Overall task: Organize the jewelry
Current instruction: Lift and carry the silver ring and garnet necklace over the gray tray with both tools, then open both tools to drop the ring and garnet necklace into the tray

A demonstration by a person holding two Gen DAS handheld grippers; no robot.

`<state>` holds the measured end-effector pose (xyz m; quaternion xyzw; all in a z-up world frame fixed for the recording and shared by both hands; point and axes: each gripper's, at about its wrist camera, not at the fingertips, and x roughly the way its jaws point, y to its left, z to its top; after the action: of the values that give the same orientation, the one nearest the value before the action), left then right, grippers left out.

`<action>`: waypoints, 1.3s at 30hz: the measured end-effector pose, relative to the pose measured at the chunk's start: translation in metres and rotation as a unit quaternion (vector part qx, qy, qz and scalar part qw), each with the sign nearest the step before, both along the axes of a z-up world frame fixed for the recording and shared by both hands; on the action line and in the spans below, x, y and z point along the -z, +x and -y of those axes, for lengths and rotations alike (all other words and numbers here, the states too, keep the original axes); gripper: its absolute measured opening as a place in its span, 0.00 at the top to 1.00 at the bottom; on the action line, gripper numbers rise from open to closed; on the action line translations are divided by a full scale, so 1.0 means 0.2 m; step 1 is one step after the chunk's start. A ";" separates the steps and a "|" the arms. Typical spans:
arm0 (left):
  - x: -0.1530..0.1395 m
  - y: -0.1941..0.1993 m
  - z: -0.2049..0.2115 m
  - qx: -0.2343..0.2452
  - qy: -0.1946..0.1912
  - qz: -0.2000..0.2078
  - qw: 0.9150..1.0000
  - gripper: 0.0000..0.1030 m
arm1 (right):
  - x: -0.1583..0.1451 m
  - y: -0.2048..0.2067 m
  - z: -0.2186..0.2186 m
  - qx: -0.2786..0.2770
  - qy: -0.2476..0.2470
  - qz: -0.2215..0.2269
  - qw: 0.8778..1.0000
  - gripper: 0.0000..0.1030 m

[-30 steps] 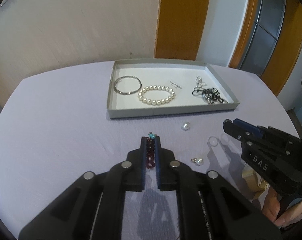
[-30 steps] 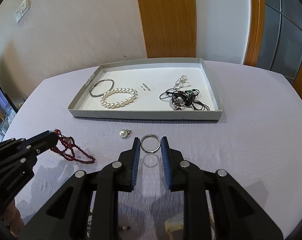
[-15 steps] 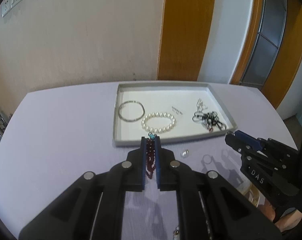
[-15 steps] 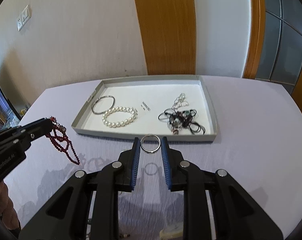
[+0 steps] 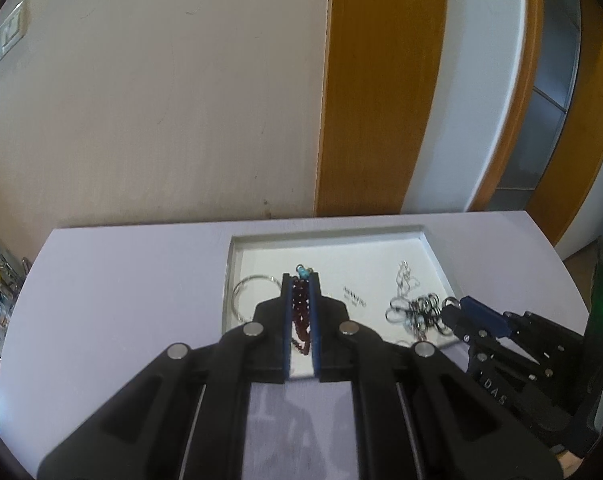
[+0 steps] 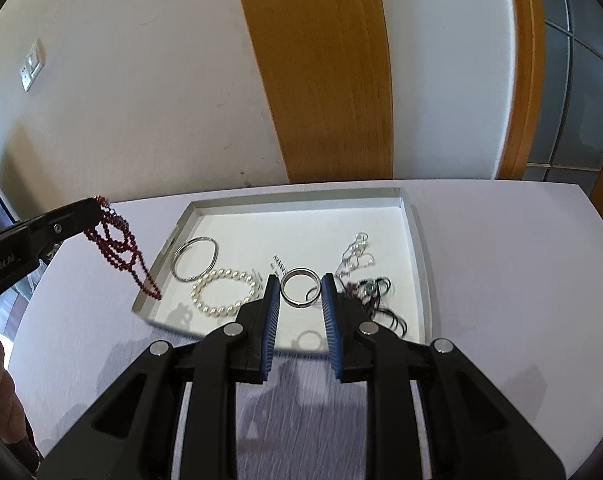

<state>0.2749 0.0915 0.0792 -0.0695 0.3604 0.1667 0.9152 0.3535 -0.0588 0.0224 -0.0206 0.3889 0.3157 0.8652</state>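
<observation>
Jaws clamp red necklace, ring — right-view only

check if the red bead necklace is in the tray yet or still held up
Held up: the red bead necklace dangles from the left tool, beside the tray, its beads off the table.

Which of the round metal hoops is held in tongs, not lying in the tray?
The small silver ring, gripped by the right tongs. The larger silver bangle lies flat in the tray.

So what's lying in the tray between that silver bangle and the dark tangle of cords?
The pearl bracelet and a small label; the right wrist view shows both.
</observation>
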 end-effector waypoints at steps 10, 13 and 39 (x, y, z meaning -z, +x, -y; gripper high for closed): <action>0.15 0.33 -0.05 -0.008 0.000 -0.020 1.000 0.93 | 0.09 0.25 -0.10 -0.011 -0.009 -0.021 1.000 0.78; 0.22 0.42 -0.06 -0.009 -0.004 -0.028 1.000 0.93 | 0.13 0.31 -0.13 -0.011 -0.015 -0.028 0.999 0.78; 0.34 0.38 -0.10 -0.024 -0.004 -0.043 0.999 0.40 | 0.17 0.36 -0.09 0.013 -0.024 -0.036 0.999 0.52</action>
<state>0.3517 0.1105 0.0119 -0.0744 0.3987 0.1897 0.8942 0.4252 -0.0415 -0.0116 -0.0251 0.4276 0.2958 0.8538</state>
